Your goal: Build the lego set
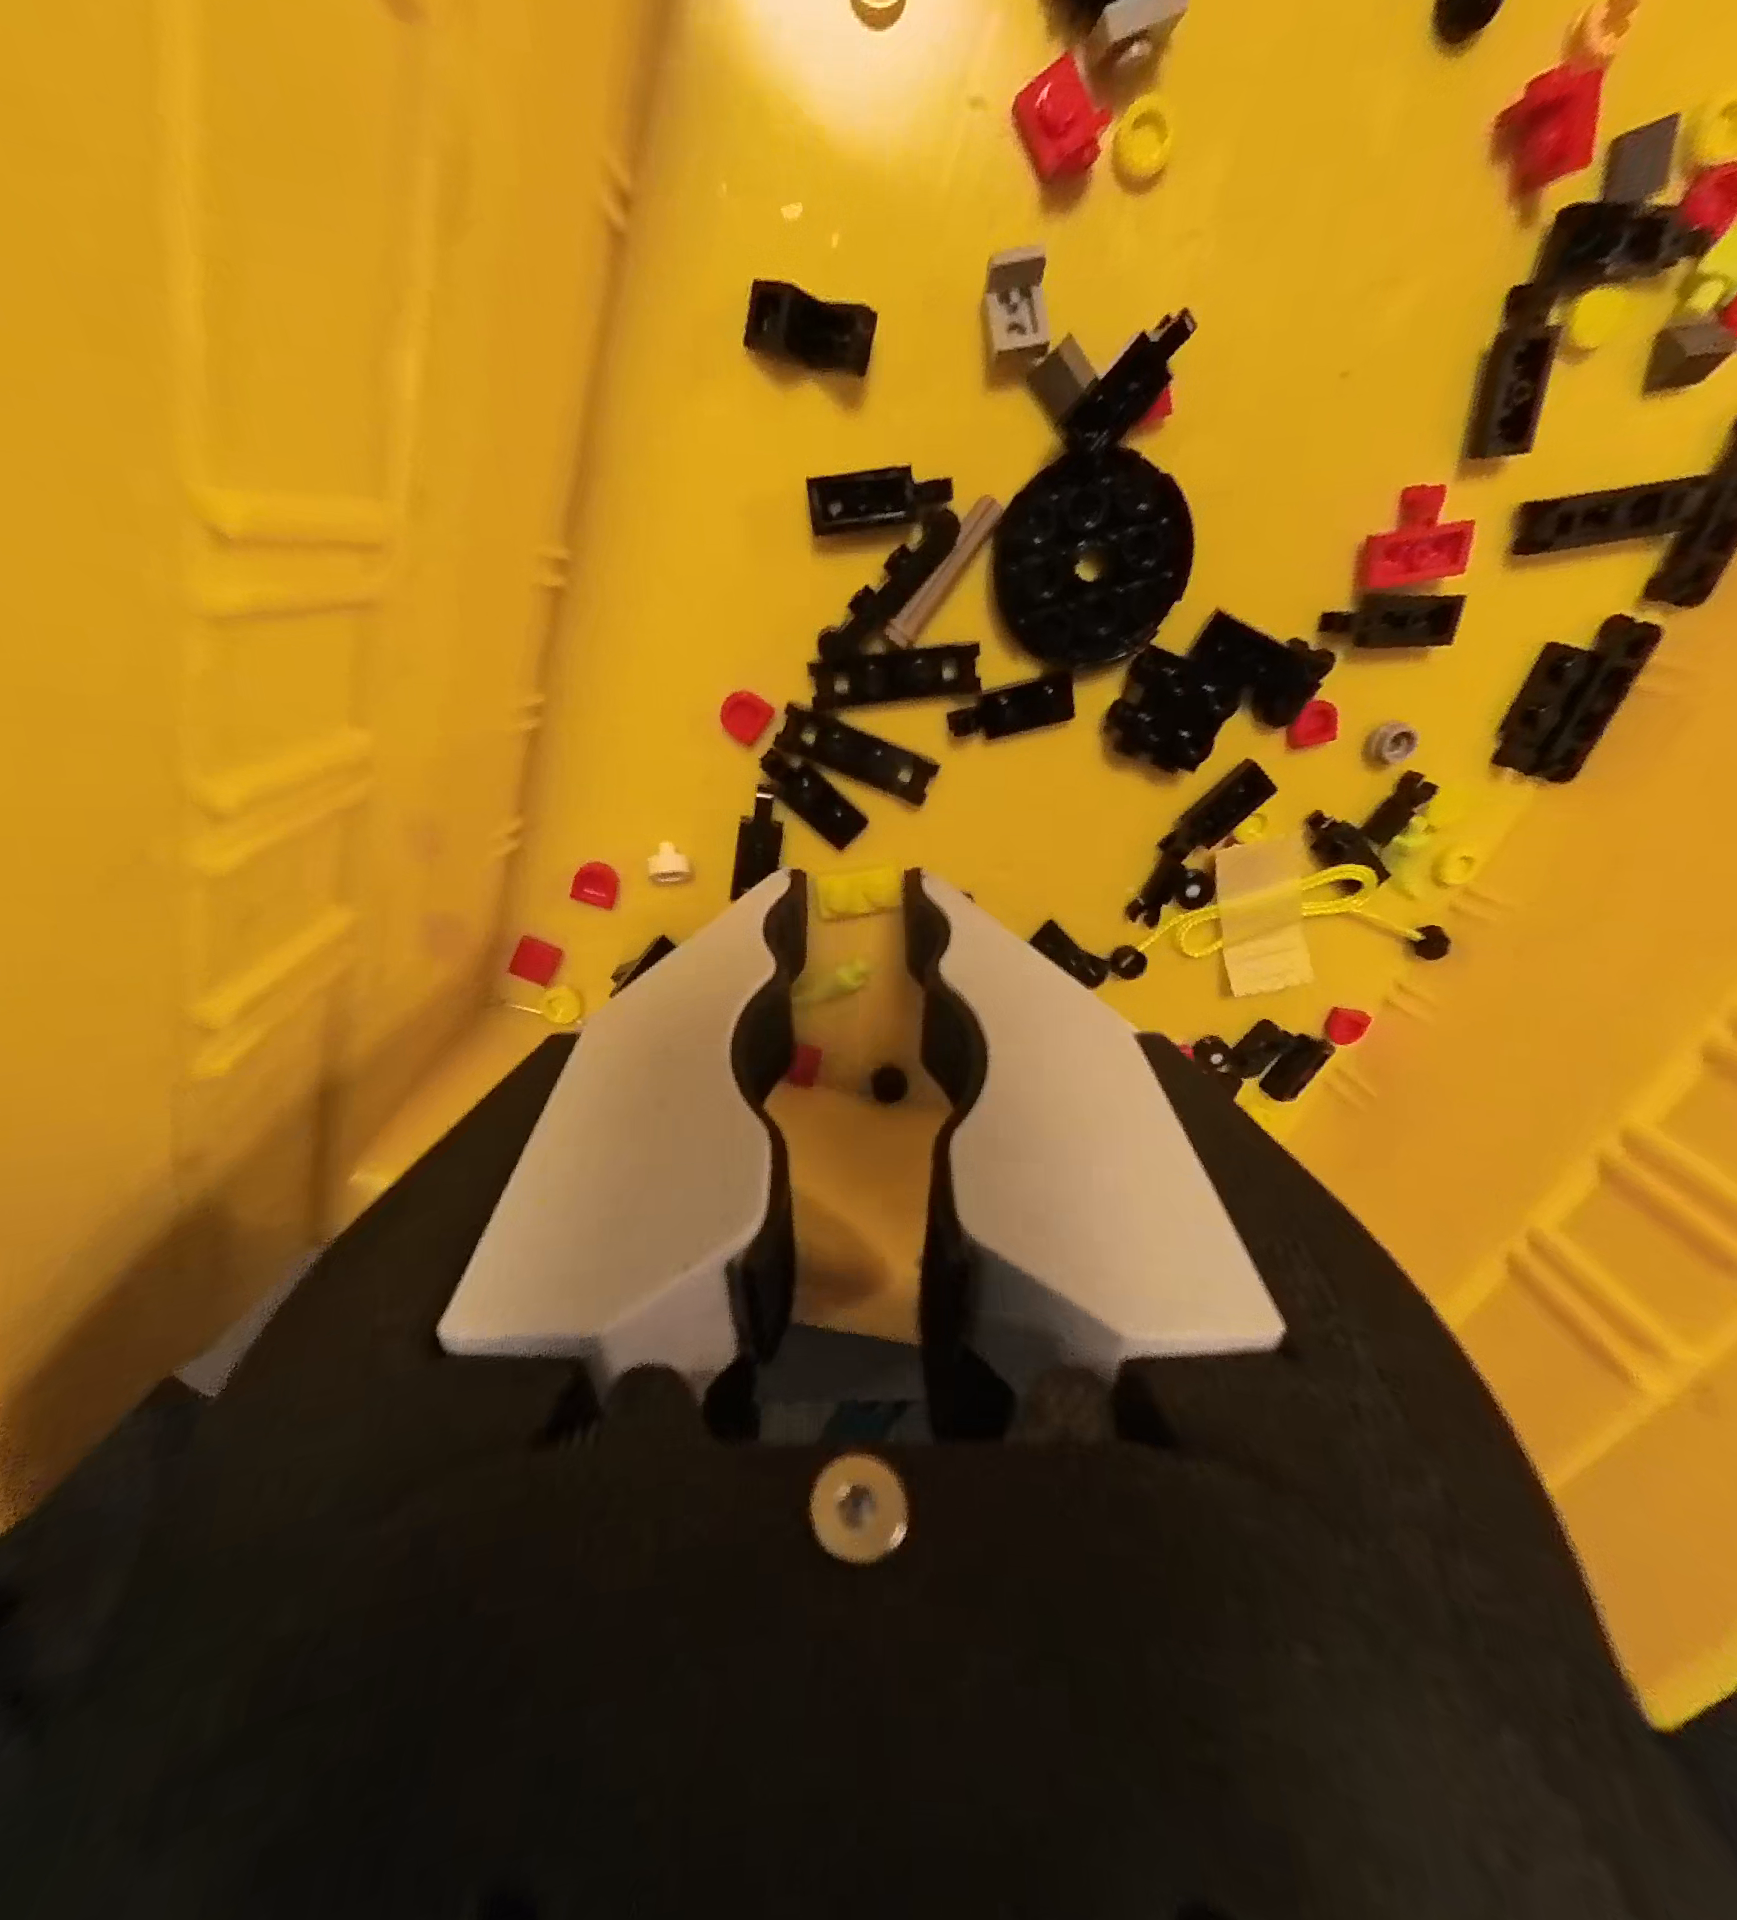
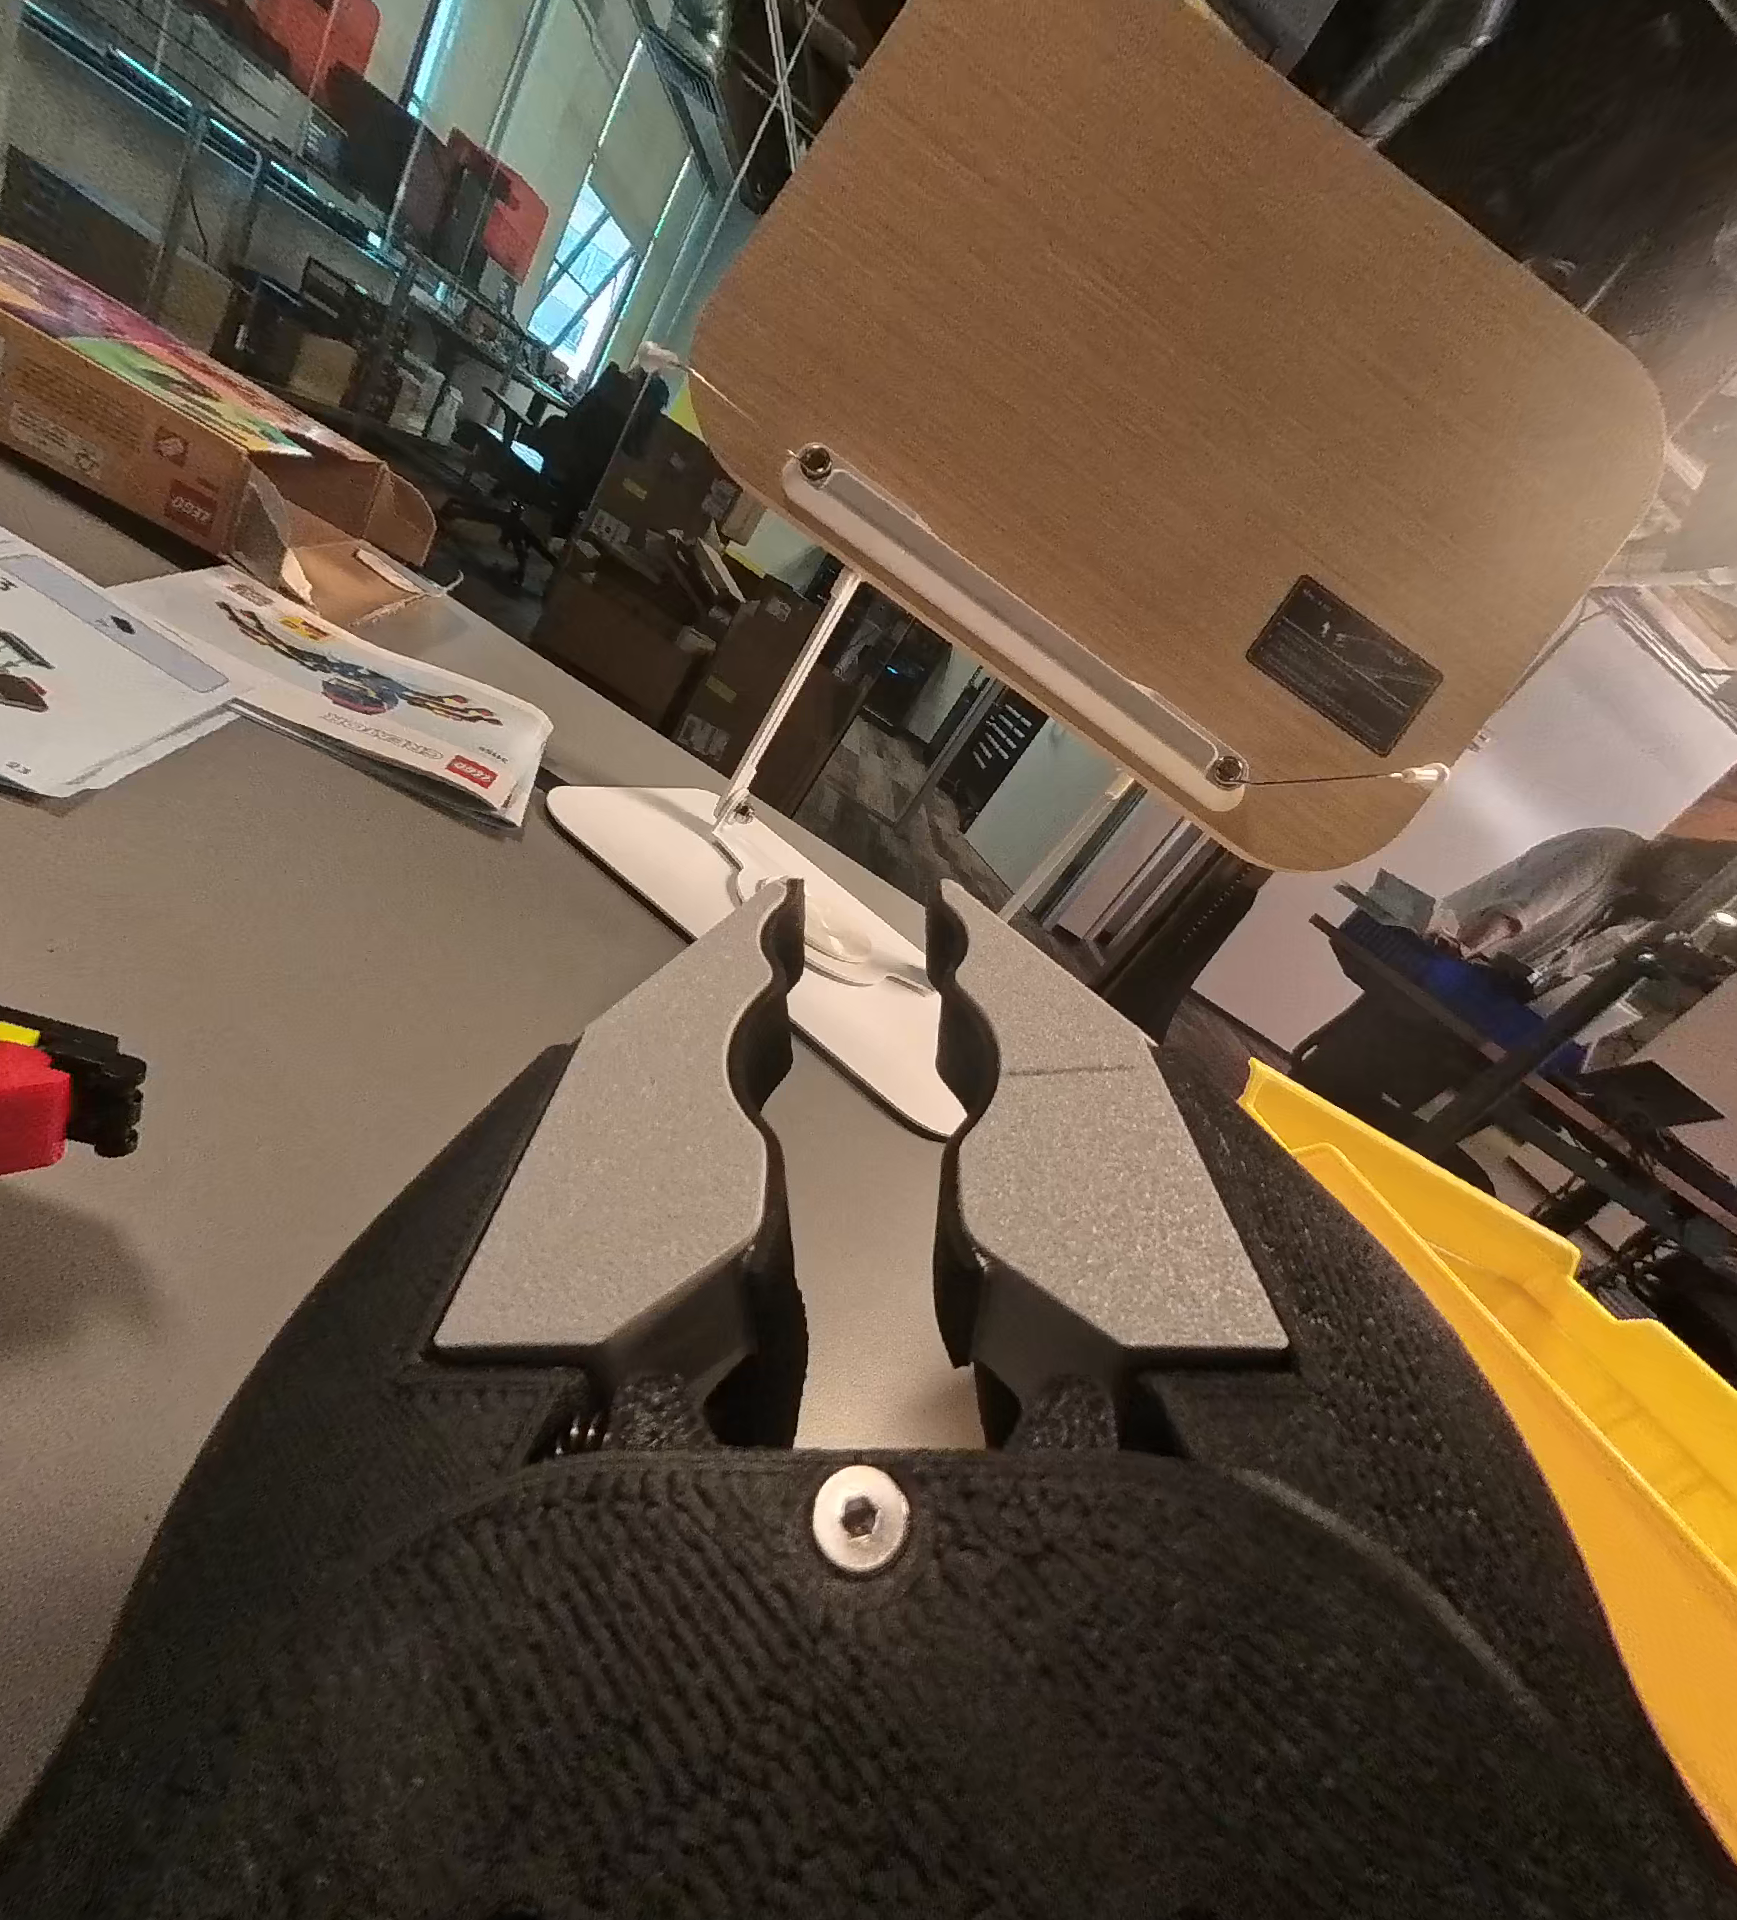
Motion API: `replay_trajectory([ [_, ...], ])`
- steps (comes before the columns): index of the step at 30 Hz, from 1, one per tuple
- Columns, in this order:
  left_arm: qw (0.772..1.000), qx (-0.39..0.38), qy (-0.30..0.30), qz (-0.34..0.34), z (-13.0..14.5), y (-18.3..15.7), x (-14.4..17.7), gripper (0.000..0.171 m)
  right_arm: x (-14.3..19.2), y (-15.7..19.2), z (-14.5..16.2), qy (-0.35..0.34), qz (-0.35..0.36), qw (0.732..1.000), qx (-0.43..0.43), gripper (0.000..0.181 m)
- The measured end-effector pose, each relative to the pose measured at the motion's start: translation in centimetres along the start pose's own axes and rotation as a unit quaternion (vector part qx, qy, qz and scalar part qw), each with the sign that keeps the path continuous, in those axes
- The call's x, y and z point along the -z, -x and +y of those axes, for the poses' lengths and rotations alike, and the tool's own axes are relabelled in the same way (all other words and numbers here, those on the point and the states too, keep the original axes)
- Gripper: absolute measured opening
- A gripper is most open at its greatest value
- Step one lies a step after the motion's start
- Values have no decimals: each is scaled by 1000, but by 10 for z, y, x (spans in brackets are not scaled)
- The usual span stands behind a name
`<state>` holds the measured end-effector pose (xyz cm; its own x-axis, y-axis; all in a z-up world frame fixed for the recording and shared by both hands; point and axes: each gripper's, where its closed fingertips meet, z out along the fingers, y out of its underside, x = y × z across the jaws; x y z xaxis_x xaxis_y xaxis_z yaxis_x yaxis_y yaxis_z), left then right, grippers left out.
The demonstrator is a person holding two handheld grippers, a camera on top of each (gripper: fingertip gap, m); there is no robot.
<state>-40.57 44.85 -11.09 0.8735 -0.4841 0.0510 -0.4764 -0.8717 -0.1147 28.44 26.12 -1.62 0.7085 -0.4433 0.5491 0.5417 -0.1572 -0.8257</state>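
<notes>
The loose Lego pieces (image 1: 1134,665) lie scattered over the floor of a yellow moulded-plastic bin (image 1: 324,623): small black plates and brackets, red rounded tiles, a few grey bits, and a black round studded plate (image 1: 1096,549) with a centre hole near the middle of the spread. A small pale-yellow studded piece (image 1: 856,894) sits right at the fingertips of the left tool (image 1: 853,896). It seems to lie in the narrow gap between the tips, but whether the tips press on it I cannot tell.

All of these are hard, light, smooth plastic. They should not crush, but they will likely skid on the slick bin floor and twist out of a loose pinch. My judgement is that flat plates are best taken across their long straight edges, and the round plate across its rim, not by studs or curved faces. A thin neon-yellow string (image 1: 1269,909) with a translucent patch beside it is limp and would need pinching at an end.

The partly built red, black and yellow model (image 2: 7,1091) rests on the grey worktop (image 2: 324,987), left of the right tool (image 2: 864,904), which is parted a little and holds nothing. Printed instruction booklets (image 2: 220,686) and an opened cardboard box (image 2: 116,405) lie beyond; a wood-faced panel on a white stand (image 2: 1207,416) rises ahead.
</notes>
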Motion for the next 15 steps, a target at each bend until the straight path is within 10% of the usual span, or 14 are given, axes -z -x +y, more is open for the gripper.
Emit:
replay_trajectory([
  [15, 1000, 22, -15, 4, -1, 1, 9, 15, 1, -4, -2, -8, 4, 1000, -14, 21],
])
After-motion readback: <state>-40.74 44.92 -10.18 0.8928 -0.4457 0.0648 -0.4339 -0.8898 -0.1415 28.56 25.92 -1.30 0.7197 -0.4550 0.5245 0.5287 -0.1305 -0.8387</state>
